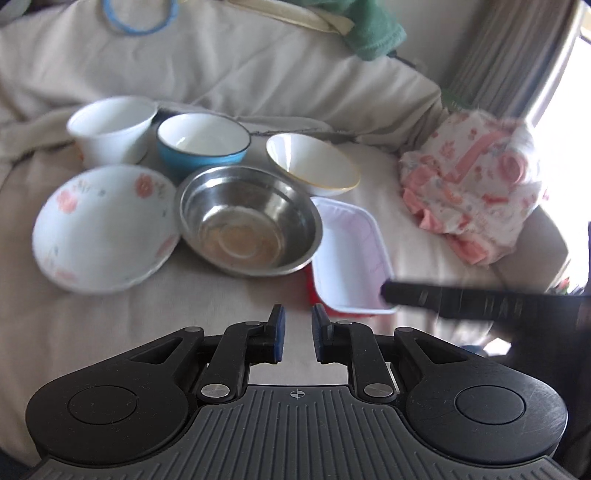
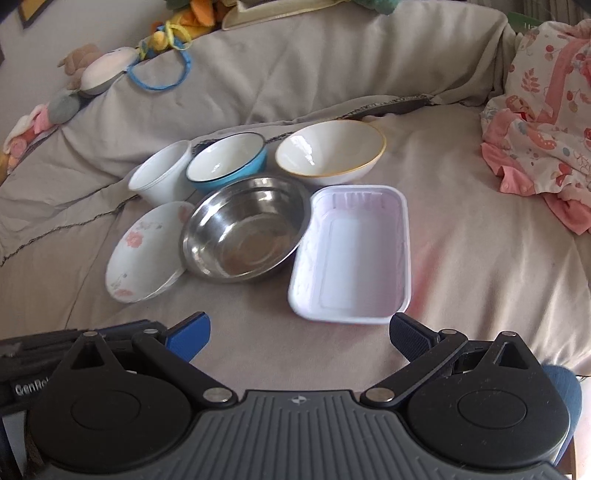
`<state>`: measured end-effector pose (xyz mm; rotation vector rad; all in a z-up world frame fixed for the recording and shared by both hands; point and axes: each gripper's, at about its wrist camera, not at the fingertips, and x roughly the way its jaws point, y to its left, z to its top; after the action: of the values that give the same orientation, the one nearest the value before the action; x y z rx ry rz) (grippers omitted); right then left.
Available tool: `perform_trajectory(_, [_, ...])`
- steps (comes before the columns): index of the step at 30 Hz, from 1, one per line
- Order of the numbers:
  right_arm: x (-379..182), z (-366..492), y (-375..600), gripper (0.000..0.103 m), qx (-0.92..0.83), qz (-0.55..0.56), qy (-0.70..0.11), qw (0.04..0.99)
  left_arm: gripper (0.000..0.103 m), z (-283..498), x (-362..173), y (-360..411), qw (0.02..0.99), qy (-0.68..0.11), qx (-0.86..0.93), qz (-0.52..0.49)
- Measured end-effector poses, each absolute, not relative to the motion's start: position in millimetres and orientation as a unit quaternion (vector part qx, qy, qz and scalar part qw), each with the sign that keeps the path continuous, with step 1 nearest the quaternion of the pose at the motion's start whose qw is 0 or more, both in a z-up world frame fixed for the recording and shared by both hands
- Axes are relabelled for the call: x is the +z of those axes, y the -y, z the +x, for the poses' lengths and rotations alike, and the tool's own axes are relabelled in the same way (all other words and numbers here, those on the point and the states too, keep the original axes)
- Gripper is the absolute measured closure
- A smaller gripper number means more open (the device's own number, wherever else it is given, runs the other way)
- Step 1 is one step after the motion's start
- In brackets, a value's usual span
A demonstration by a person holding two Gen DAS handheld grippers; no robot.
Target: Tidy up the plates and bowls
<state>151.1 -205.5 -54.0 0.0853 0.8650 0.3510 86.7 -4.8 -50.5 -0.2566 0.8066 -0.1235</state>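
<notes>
Several dishes sit close together on a beige sheet (image 1: 221, 295). At the back stand a white bowl (image 1: 110, 129) (image 2: 162, 177), a blue bowl (image 1: 201, 144) (image 2: 229, 158) and a yellow-rimmed white bowl (image 1: 310, 166) (image 2: 328, 151). In front lie a floral plate (image 1: 103, 229) (image 2: 147, 247), a steel bowl (image 1: 251, 218) (image 2: 243, 229) and a white rectangular tray (image 1: 351, 254) (image 2: 354, 254). My left gripper (image 1: 298, 325) hovers short of the steel bowl, its jaws a narrow gap apart and empty. My right gripper (image 2: 299, 332) is wide open just before the tray's near edge, holding nothing.
A bundle of pink floral cloth (image 1: 469, 184) (image 2: 543, 129) lies to the right of the dishes. Green cloth (image 1: 369, 29), a blue ring (image 2: 159, 70) and plush toys (image 2: 99, 70) line the raised back edge. A curtain (image 1: 517, 55) hangs far right.
</notes>
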Motion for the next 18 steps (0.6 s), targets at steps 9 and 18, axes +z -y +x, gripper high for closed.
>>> perform_trajectory(9, [-100,254,245,0.000,0.085,0.091,-0.431,0.894,0.085,160,-90,29,0.888,-0.427,-0.058,-0.162])
perform_trajectory(18, [-140,256,254,0.045,0.174,0.157,-0.413,0.880,0.084,187,-115,44,0.870,-0.462,-0.067,-0.163])
